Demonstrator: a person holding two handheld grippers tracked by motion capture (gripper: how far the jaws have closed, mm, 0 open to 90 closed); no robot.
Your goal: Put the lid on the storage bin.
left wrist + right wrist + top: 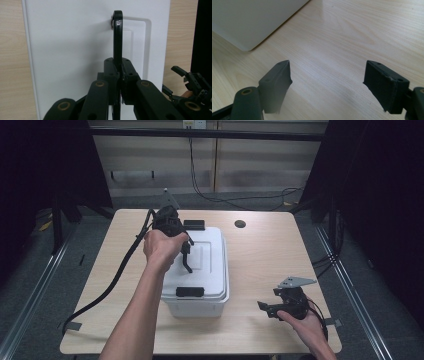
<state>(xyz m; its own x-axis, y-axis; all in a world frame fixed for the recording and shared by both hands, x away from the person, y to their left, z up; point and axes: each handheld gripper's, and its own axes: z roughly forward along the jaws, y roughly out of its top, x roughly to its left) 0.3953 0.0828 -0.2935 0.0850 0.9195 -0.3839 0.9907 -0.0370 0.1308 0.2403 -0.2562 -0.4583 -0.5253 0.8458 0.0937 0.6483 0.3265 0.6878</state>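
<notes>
We see the left gripper (186, 255) over the white box's lid (212, 270), table centre, jaws pressed together. Right gripper (268, 308) at 4 o'clock, jaws spread, empty.

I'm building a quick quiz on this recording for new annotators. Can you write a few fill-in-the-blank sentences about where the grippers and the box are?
1. The left gripper is held over the white plastic lidded box's ____.
2. The right gripper's jaws stand ____.
3. The light wooden table under the right gripper is ____.
4. The left gripper's jaws are ____.

Missing words: lid; open; bare; shut
</notes>
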